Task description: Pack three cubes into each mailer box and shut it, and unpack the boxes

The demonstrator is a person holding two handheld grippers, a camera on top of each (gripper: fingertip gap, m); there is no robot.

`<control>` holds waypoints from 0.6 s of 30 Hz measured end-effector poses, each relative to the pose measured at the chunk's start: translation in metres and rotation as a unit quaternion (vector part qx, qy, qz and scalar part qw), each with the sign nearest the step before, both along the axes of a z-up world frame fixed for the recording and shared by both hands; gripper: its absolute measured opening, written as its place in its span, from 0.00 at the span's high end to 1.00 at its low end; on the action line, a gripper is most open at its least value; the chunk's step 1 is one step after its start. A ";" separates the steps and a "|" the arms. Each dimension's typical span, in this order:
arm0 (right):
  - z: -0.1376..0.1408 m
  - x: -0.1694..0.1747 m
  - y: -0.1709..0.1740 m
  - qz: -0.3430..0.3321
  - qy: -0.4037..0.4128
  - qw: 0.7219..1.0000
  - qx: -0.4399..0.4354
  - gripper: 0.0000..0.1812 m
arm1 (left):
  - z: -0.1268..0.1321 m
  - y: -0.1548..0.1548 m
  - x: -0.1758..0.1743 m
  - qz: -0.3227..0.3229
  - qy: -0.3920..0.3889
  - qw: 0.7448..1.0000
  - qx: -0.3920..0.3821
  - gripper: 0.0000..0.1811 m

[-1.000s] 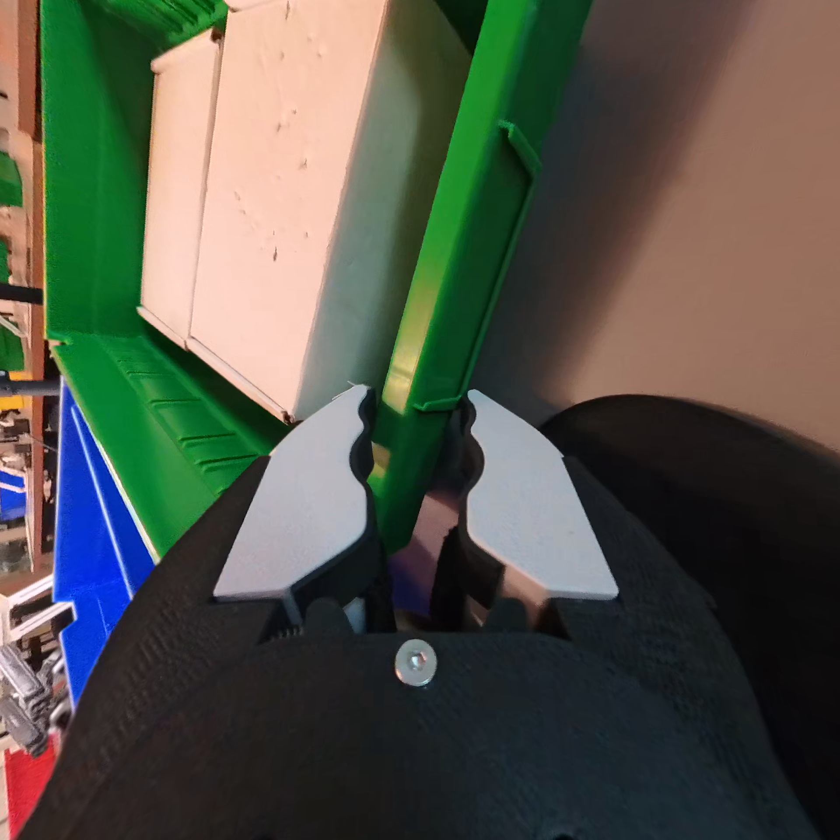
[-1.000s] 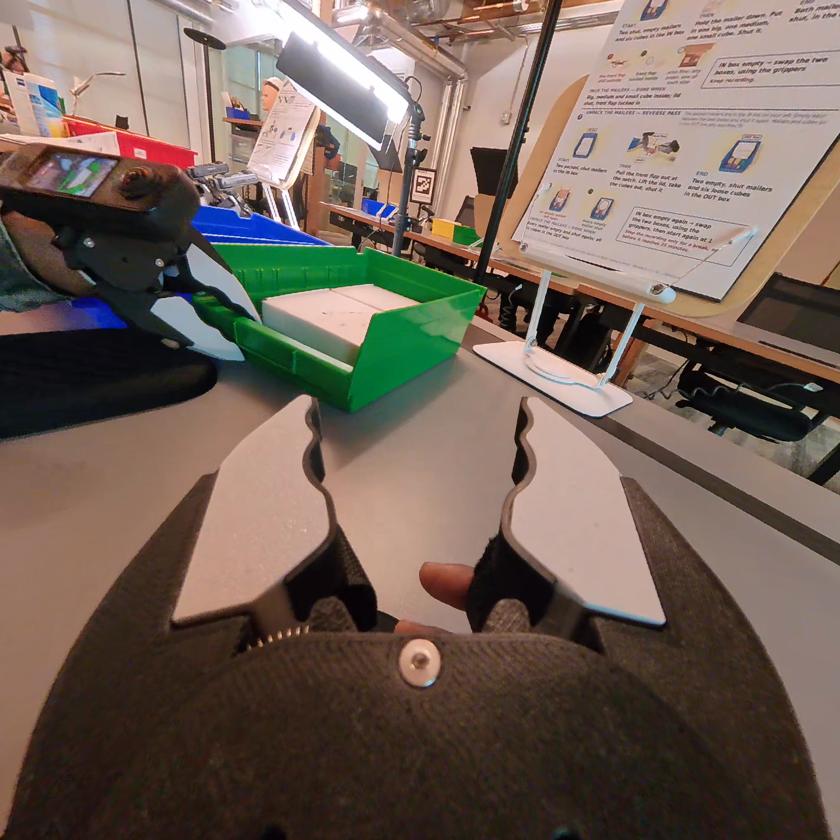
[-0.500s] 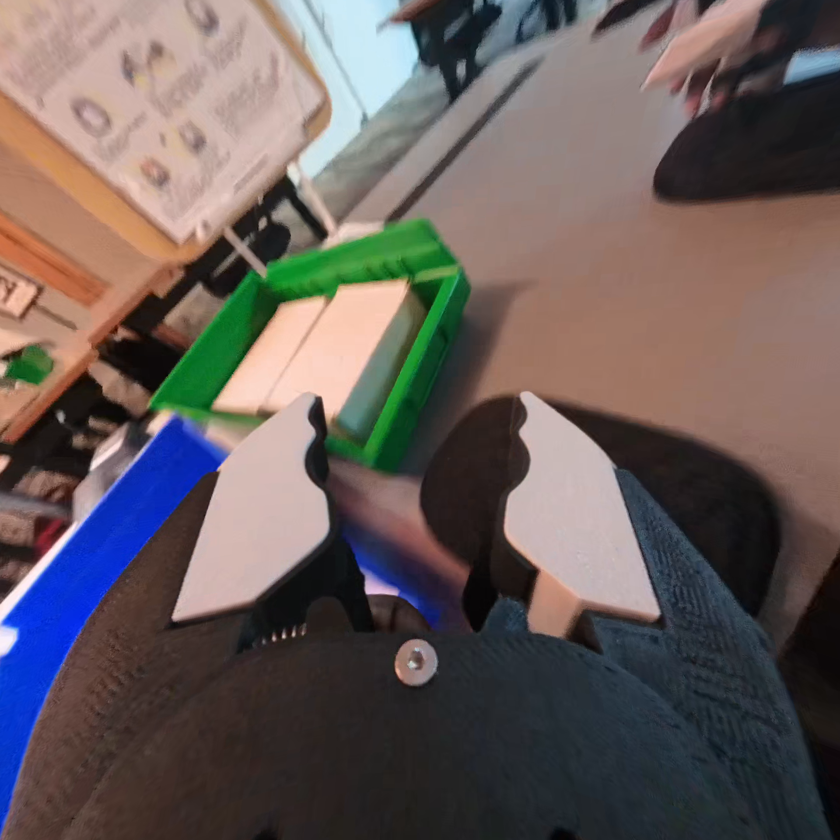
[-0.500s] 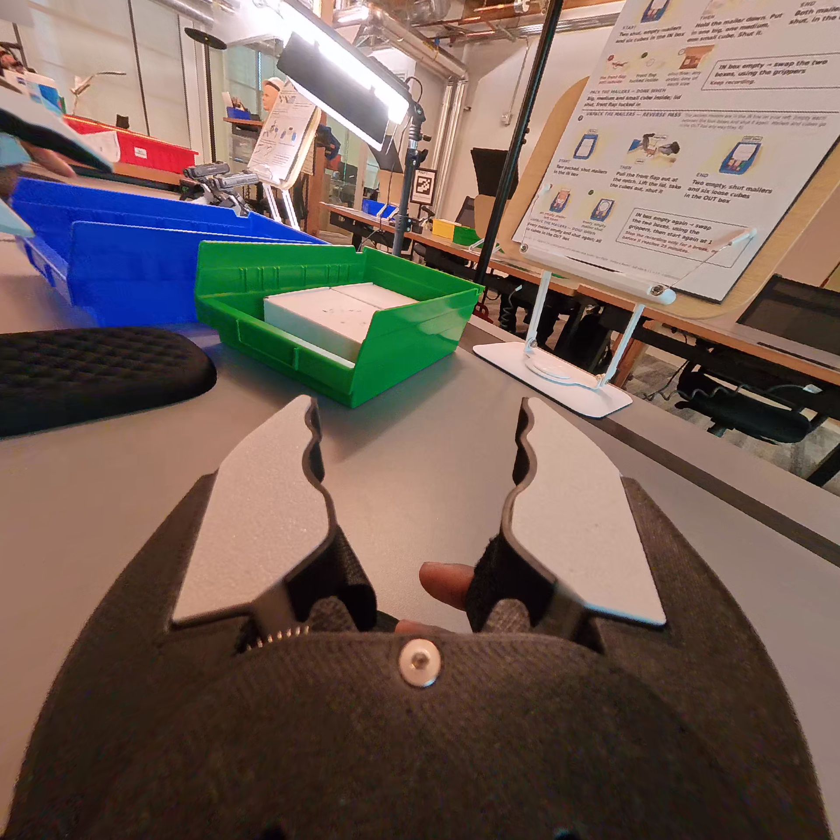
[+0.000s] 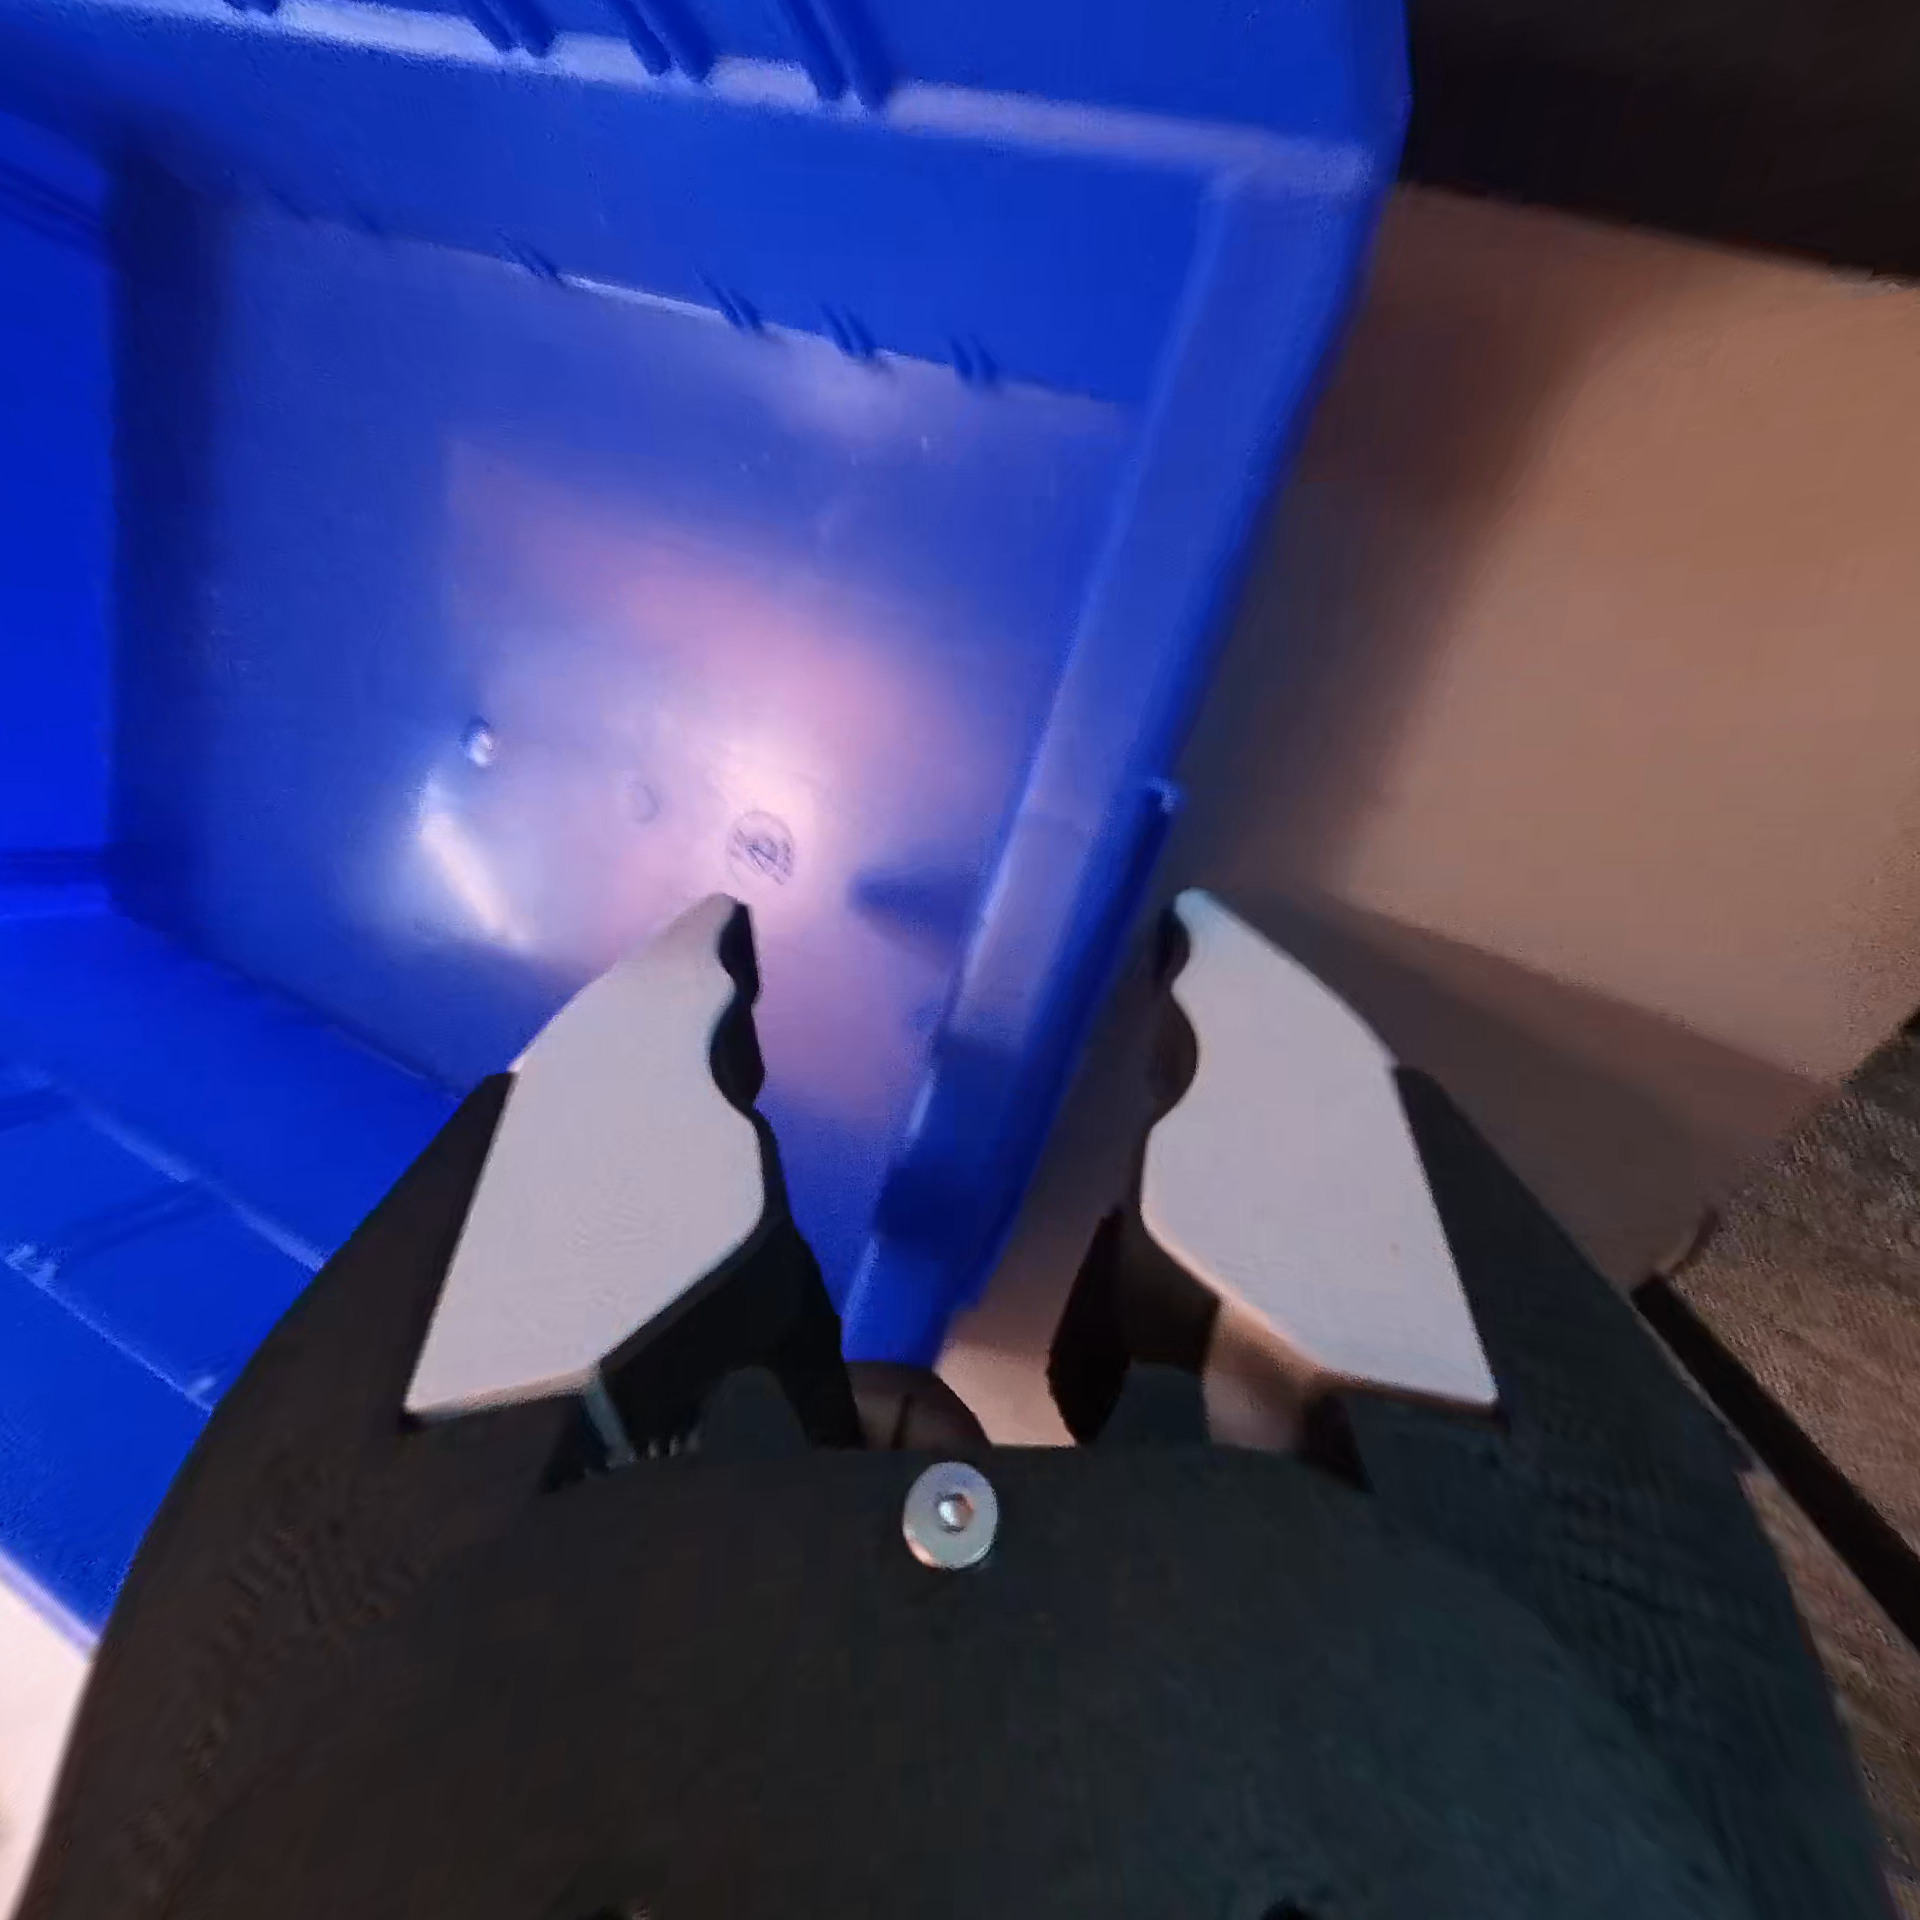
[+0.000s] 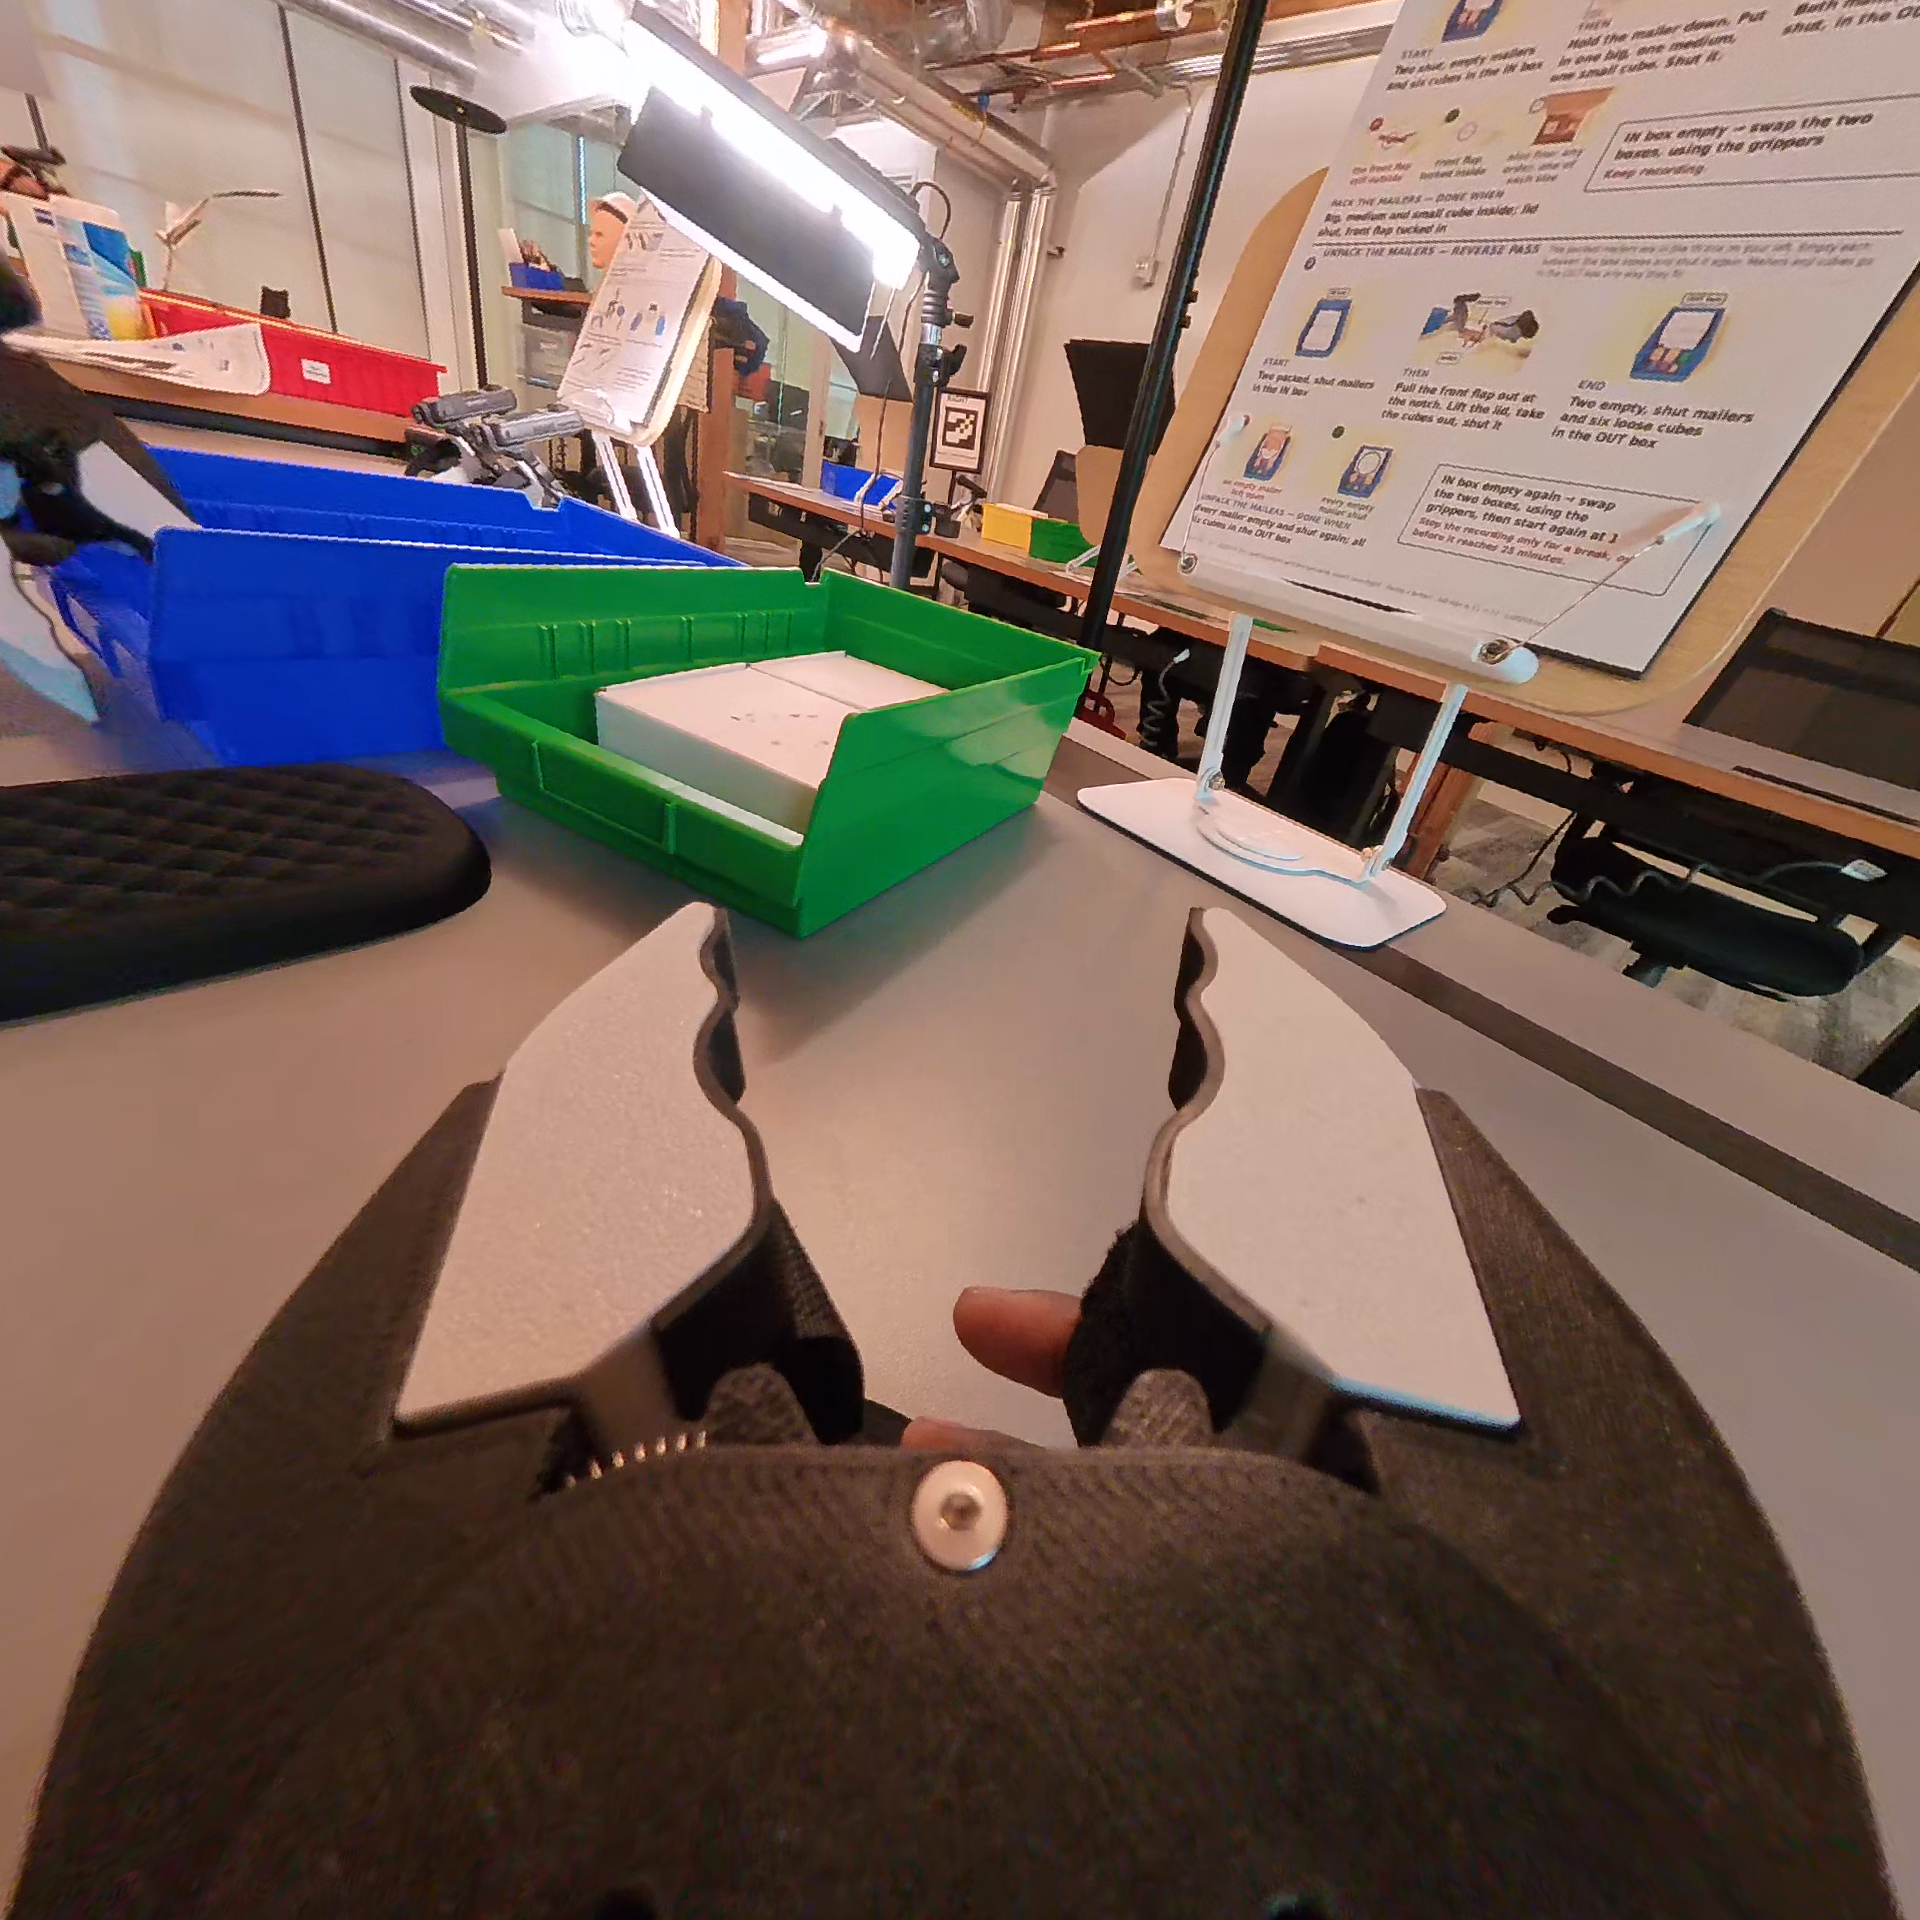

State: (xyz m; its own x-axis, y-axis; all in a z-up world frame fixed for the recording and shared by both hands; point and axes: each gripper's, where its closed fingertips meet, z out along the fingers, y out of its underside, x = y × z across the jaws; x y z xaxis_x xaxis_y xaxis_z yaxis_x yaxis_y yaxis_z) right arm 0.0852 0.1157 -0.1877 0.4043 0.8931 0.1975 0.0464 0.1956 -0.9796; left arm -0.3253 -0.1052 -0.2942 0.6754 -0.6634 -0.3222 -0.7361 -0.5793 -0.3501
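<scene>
Two shut white mailer boxes (image 6: 727,727) lie side by side in the green bin (image 6: 914,790). No cubes show. My left gripper (image 5: 956,914) is open and straddles the right wall of the blue bin (image 5: 1226,468), with one finger inside and one outside. The part of the blue bin's inside that shows is bare. In the right wrist view the blue bin (image 6: 312,623) stands left of the green bin, and the left gripper (image 6: 104,561) shows at its far-left end. My right gripper (image 6: 951,925) is open and empty, low over the grey table (image 6: 935,1091), in front of the green bin.
A black padded rest (image 6: 208,862) lies on the table, left of the green bin. An instruction board (image 6: 1558,312) on a white stand (image 6: 1268,862) stands at the back right by the table edge. A light bar (image 6: 769,208) hangs above. One gripper's finger ends stand about 50 centimeters off the other's. It is some 20 centimeters from my left tips to the black padded rest (image 6: 208,862).
My left gripper let go of the green bin's wall, opened, and moved left to the blue bin, where it now straddles the wall. The right gripper has not moved.
</scene>
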 end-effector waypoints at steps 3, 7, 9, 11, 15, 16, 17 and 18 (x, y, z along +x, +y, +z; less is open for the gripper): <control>0.000 0.000 0.000 0.000 -0.001 1.000 0.002 0.55 | 0.000 0.004 0.000 -0.011 0.005 1.000 0.005 0.65; -0.001 -0.001 -0.002 0.002 -0.005 1.000 0.006 0.55 | -0.001 0.006 0.005 -0.037 0.042 0.997 0.052 0.75; -0.001 -0.001 -0.002 0.002 -0.006 1.000 0.008 0.55 | 0.001 0.008 0.003 -0.055 0.080 0.992 0.081 0.80; -0.001 -0.001 -0.002 0.003 -0.007 1.000 0.010 0.55 | 0.002 0.010 -0.002 -0.070 0.143 0.982 0.103 0.82; -0.002 -0.002 -0.003 0.004 -0.008 1.000 0.012 0.55 | 0.007 0.014 -0.007 -0.061 0.259 0.955 0.135 0.81; -0.002 -0.002 -0.003 0.004 -0.008 1.000 0.012 0.55 | 0.008 0.014 -0.008 -0.057 0.280 0.947 0.144 0.81; -0.002 -0.001 -0.003 0.004 -0.007 1.000 0.012 0.55 | 0.009 0.015 -0.009 -0.047 0.297 0.942 0.150 0.80; -0.001 -0.001 -0.003 0.004 -0.006 1.000 0.011 0.55 | 0.010 0.015 -0.010 -0.036 0.306 0.939 0.154 0.80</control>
